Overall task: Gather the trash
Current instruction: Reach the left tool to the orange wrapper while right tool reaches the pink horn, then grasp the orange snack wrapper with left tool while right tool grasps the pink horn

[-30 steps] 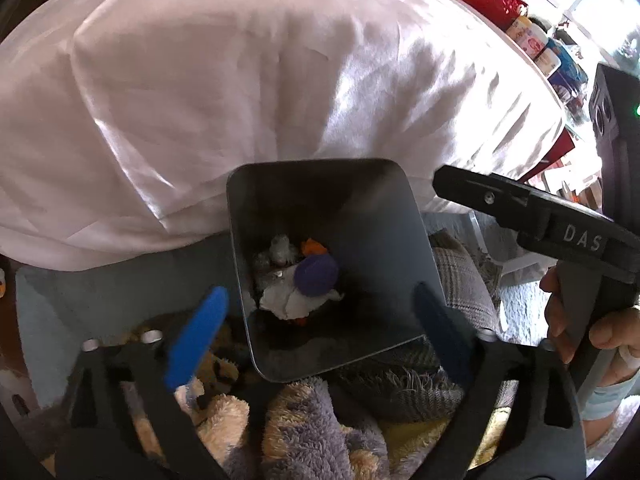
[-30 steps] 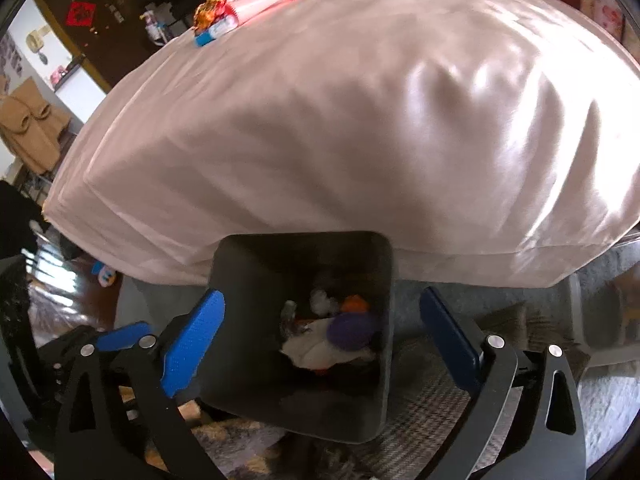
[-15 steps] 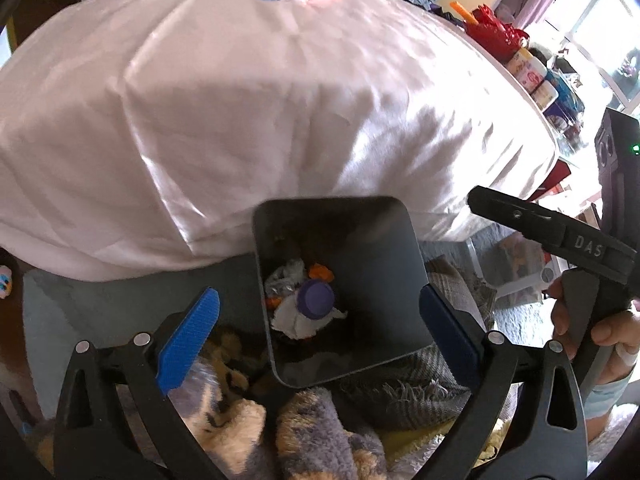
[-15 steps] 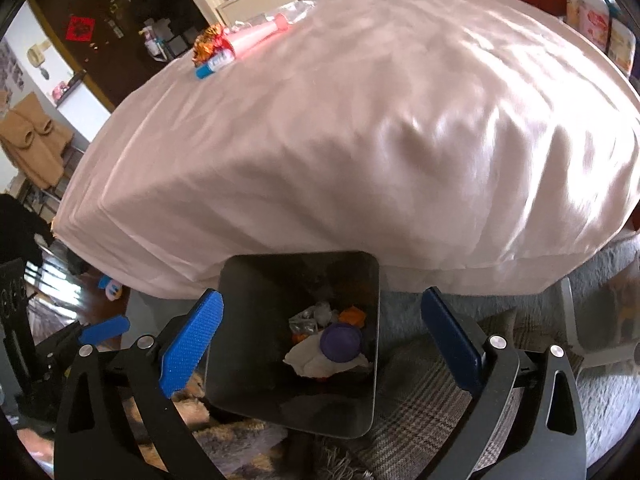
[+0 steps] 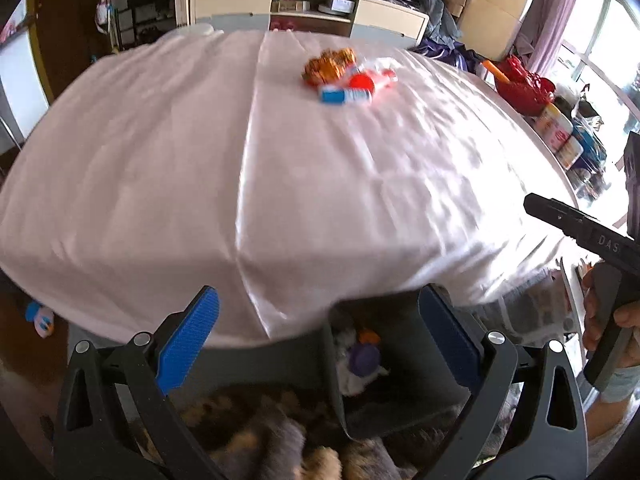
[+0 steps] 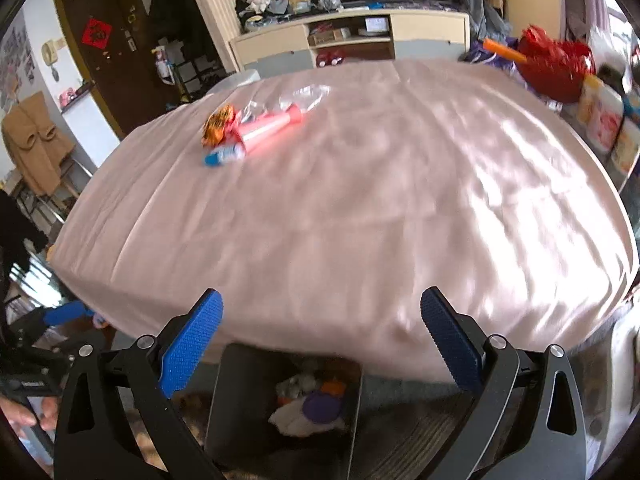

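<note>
Both cameras have tipped up from the dark bin (image 6: pixel 280 404) on the floor to take in the whole pink-draped counter (image 6: pixel 360 220) — half a second ago the bin filled the middle of each view, and now it sits low at the bottom edge, just in front of the counter's near side. It already holds a small heap of rubbish (image 6: pixel 310 404) with a purple cap on top.

The left gripper (image 5: pixel 316 344) and the right gripper (image 6: pixel 320 340) both have their jaws spread wide with nothing between them.

What remains lies at the far end of the counter from the bin: an orange crinkled wrapper (image 5: pixel 330 65), a blue-and-white tube (image 5: pixel 344 95) touching it, a red-and-pink stick package (image 6: pixel 268 124) and a clear plastic bag (image 6: pixel 304 96) just behind. They lie bunched together, so the drop looks finished and the next reach — my reading — is for this cluster. The pile is tight, and picking one piece may drag its neighbours.
</note>
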A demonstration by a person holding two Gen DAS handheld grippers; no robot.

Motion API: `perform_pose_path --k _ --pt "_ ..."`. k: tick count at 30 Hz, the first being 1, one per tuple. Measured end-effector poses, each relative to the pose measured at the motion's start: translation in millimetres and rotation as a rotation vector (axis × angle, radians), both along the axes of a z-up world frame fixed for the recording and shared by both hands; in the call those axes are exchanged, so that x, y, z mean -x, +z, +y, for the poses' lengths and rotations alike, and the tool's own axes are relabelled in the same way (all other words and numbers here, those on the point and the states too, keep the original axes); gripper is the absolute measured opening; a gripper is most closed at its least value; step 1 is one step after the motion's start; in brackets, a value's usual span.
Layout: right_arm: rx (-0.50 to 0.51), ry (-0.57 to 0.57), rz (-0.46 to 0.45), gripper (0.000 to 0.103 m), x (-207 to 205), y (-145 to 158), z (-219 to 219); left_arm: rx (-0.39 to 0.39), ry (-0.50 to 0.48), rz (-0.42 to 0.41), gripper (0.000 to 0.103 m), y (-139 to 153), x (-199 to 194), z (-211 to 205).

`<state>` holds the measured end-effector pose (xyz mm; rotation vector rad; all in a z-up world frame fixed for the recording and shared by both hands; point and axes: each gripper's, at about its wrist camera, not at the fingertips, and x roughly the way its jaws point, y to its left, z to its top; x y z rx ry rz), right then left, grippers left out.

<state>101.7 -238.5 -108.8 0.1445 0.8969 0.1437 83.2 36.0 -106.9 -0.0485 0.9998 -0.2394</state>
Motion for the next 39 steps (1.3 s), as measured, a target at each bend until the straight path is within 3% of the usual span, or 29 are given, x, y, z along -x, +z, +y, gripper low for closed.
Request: perform_pose_path --k 6,11,18,22,28,34,39 --pt "-0.034 -0.02 -0.029 0.099 -52.9 12.0 6.7 -0.024 -0.005 -0.042 0.095 8.5 -45.7 4.7" --pt "-0.045 -0.024 -0.041 0.098 -100.4 21.4 22.9 0.004 -0.01 -0.058 0.095 11.7 -86.3 8.2" --pt "-0.089 0.011 0.009 0.066 -163.9 15.0 54.6 -0.025 -0.048 -0.079 0.084 14.7 -130.7 2.2" --pt "-0.137 0.001 0.078 0.055 -194.7 2.5 66.2 -0.048 -0.068 -0.086 0.077 13.6 -151.5 -3.9" --pt "-0.17 0.015 0.123 0.052 -211.2 -10.3 81.4 -0.053 -0.083 -0.081 0.074 7.8 -167.1 -4.6" --pt "-0.08 -0.004 0.154 0.044 -214.5 -17.4 84.3 -0.052 -0.105 -0.081 0.074 5.8 -178.0 -7.0" --pt "-0.033 -0.051 0.166 0.042 -219.7 -24.0 60.3 -0.033 -0.139 -0.084 0.074 4.2 -191.0 -18.7"
